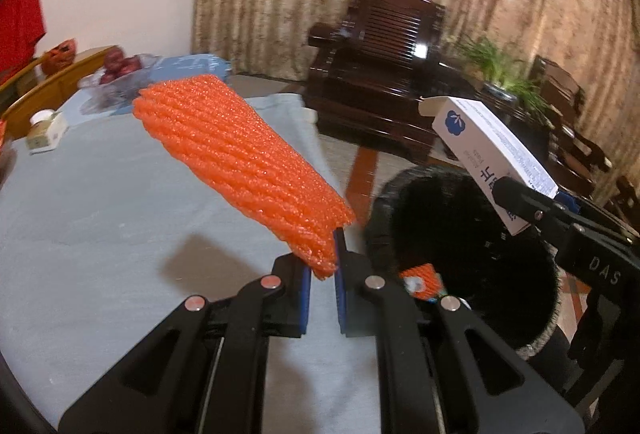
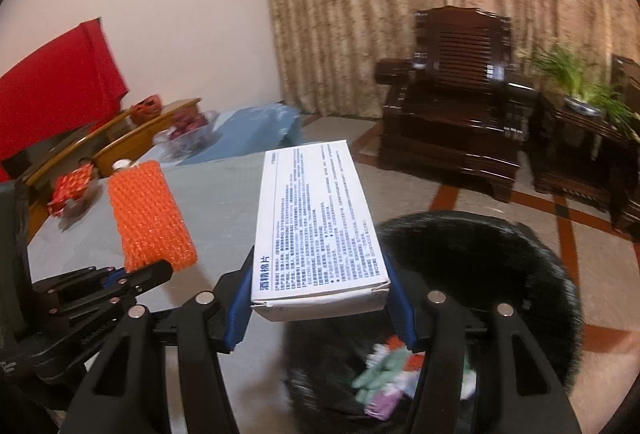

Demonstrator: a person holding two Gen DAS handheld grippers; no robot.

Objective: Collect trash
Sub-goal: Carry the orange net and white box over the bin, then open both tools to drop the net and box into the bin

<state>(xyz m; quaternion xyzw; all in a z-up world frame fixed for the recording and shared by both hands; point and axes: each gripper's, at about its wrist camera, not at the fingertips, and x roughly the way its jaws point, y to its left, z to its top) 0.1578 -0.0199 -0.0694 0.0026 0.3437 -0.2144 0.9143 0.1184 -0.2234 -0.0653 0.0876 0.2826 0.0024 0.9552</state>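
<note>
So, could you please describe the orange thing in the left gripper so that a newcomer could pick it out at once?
Start at the table with the pale blue cloth; the left gripper hangs above its near edge, beside the black bin. Pinched in it by one end is an orange foam net sleeve. Ribbed, soft and bright, it is unlike the stiff white box in the right gripper.

bin contents [image 2: 384, 374] blurred and part hidden, fruit bowl [image 1: 120, 69] blurred

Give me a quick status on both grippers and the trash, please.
Left gripper shut on orange foam net. Right gripper shut on white box. Black bin beside table, nothing blocking.
</note>
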